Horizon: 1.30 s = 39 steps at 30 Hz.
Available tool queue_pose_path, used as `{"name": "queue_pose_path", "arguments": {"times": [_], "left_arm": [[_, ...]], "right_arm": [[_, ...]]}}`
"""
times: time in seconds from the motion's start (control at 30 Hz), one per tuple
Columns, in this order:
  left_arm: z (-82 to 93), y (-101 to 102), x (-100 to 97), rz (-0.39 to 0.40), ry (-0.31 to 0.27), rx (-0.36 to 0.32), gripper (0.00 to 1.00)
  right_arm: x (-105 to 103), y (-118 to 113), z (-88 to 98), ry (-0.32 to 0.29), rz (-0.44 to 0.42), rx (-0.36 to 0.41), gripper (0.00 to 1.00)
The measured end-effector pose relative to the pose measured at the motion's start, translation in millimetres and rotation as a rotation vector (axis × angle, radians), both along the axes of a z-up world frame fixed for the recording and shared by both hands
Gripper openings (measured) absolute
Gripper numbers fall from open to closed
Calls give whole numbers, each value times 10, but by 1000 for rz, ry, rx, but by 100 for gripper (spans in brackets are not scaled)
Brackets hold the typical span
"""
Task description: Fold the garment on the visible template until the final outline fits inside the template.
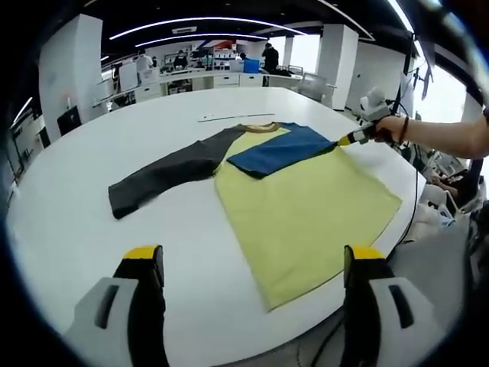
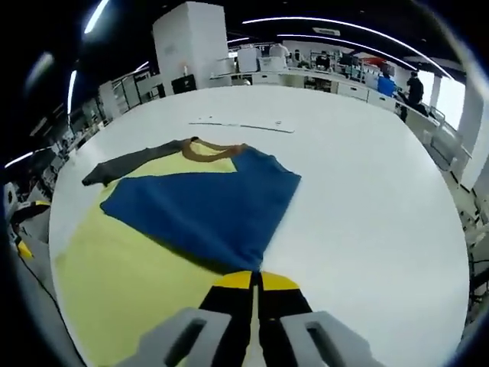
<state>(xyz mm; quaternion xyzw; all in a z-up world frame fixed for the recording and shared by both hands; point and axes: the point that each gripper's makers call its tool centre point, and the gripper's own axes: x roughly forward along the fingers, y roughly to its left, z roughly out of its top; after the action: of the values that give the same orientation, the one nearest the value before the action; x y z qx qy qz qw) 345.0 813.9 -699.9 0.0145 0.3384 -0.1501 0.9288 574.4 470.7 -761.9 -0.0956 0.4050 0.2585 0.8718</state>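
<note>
The garment (image 1: 306, 202) is showing a pale yellow body, a blue sleeve (image 2: 202, 210) folded across it, a dark grey sleeve (image 1: 164, 174) and tan collar (image 2: 210, 149), lying on the white table (image 1: 92, 237).

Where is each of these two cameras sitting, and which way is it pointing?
Left gripper view: rides on the left tool, jaws apart, looking across the white table at the shirt; a person's hand holds the right tool.
Right gripper view: rides on the right tool, shut on the blue sleeve, facing the collar.
Shared: shirt, blue sleeve, grey sleeve, table.
</note>
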Motion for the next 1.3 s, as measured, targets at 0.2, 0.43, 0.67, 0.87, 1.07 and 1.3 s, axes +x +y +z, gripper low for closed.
{"name": "queue_pose_path", "arguments": {"times": [0.2, 0.43, 0.67, 0.87, 1.07, 1.3], "left_arm": [[-11, -19, -1, -4, 4, 0, 95], [-12, -52, 14, -9, 5, -8, 94], [-27, 2, -5, 6, 9, -6, 93], [-35, 34, 0, 17, 10, -8, 93], [-48, 42, 21, 21, 11, -9, 93], [-49, 70, 66, 23, 14, -5, 93]], "right_arm": [[-68, 29, -23, 35, -17, 44, 0], [-109, 34, -96, 59, -69, 76, 1], [-108, 6, -123, 37, -79, 59, 0], [-79, -144, -117, 36, -69, 21, 0], [-84, -235, -116, 31, -51, -10, 0], [-55, -308, -113, 31, -37, -17, 0]]}}
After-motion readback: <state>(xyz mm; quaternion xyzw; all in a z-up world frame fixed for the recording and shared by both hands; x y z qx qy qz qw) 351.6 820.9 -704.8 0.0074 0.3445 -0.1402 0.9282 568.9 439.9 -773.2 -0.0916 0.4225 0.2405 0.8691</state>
